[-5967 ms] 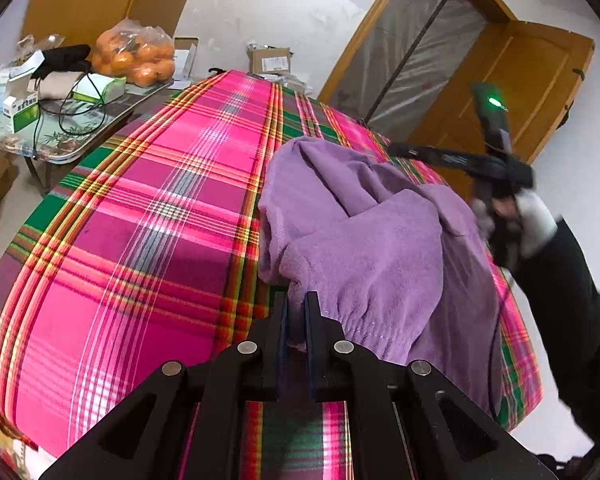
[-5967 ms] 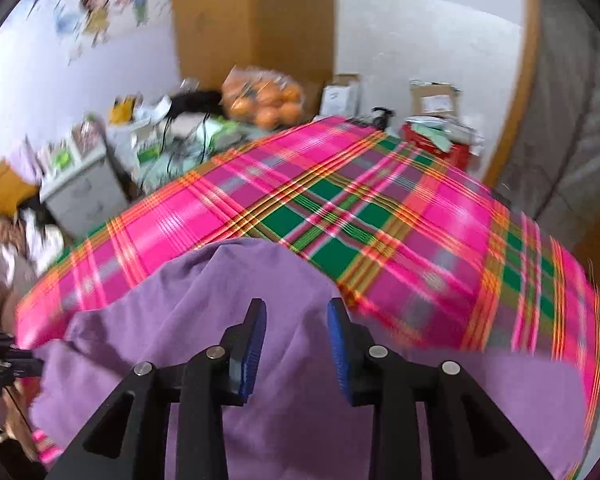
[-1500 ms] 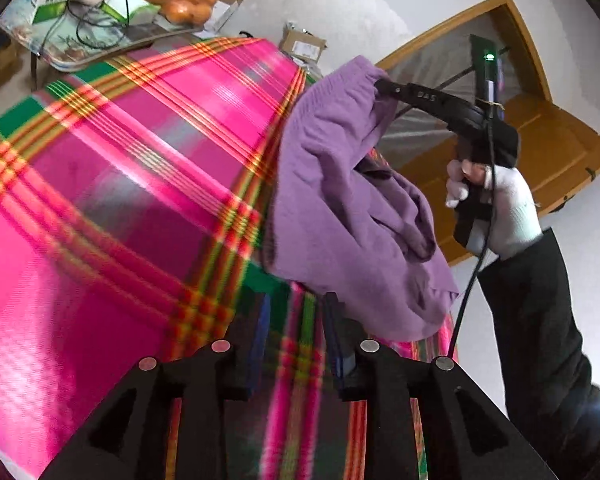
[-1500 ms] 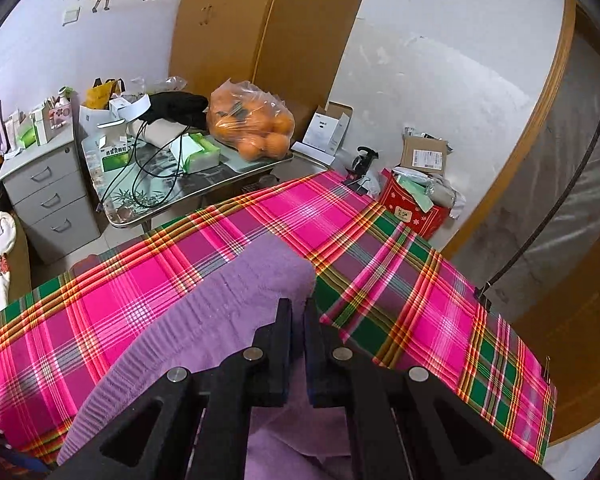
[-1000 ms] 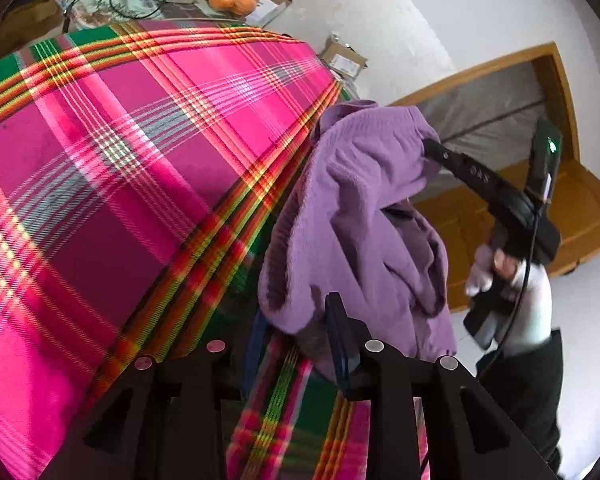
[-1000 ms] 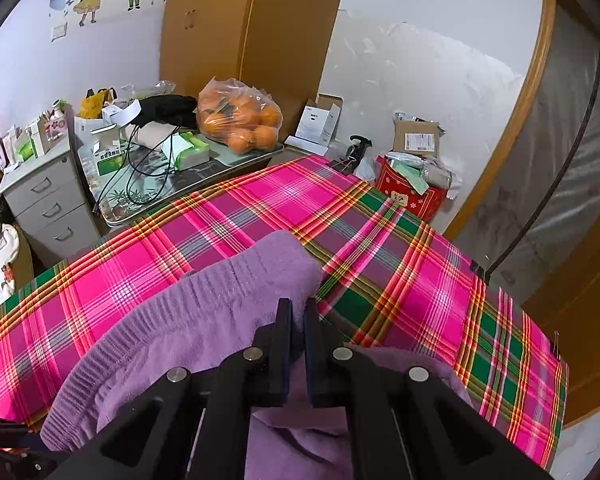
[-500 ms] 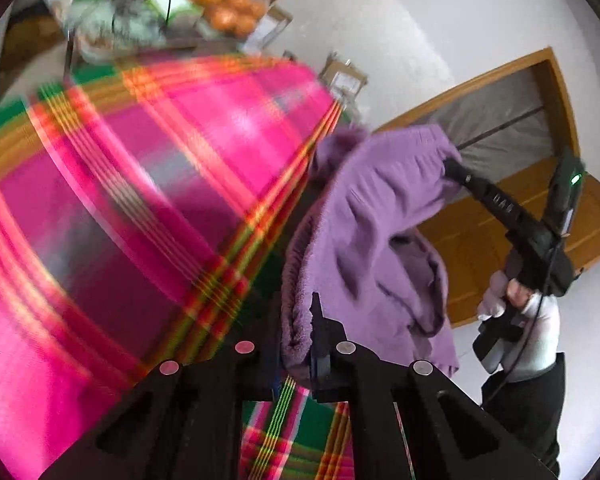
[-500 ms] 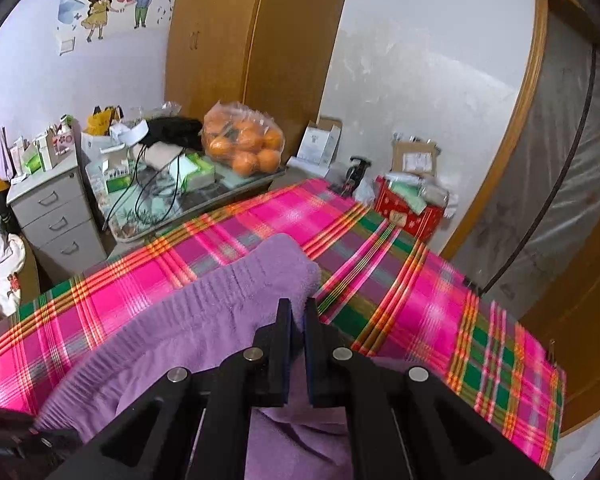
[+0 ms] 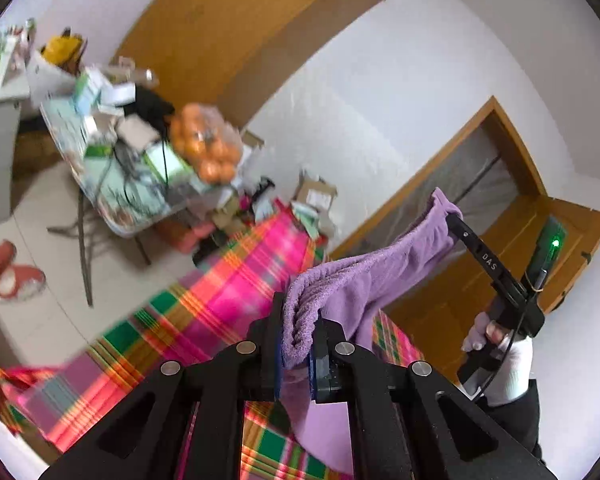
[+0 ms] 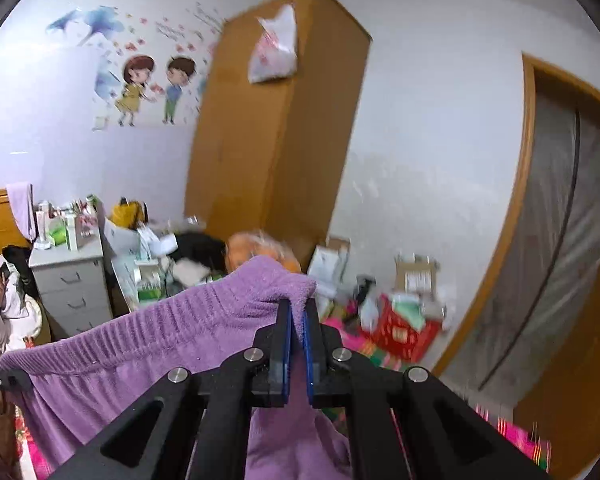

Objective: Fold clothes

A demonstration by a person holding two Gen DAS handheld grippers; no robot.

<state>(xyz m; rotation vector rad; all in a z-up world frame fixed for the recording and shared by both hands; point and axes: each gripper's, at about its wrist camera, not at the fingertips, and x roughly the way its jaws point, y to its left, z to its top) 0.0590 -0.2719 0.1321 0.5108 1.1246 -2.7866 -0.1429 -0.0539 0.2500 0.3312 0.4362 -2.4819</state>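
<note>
Left wrist view: left gripper (image 9: 296,354) in foreground, jaws pinched tight on bunched ribbed edge of purple garment (image 9: 364,280), fabric filling the gap betw. the blue pads
Right gripper: seen from left wrist view at far end of garment (image 9: 450,220), clamped on opp. corner, held by white-gloved hand (image 9: 500,356) w/ dark sleeve; green light lit on its body
Right wrist view: right gripper (image 10: 296,338), jaws nearly together, thin fold of purple garment (image 10: 148,344) nipped betw. pads
Garment position: in the air, strung betw. both grippers, ribbed elastic edge running along the top, rest hanging down below; above plaid cloth (image 9: 228,296)
Plaid cloth: pink/green/yellow check, spread over surface under the garment, blurred in both views
Background: cluttered side table (image 9: 112,188) w/ bag of oranges (image 9: 208,148), boxes, cables; wooden wardrobe (image 10: 276,128) w/ plastic bag on top; grey drawer unit (image 10: 72,280); cartoon wall stickers (image 10: 152,88); red slippers (image 9: 8,276) on floor
Other person: partly visible at left edge of right wrist view (image 10: 0,304), holding a phone
</note>
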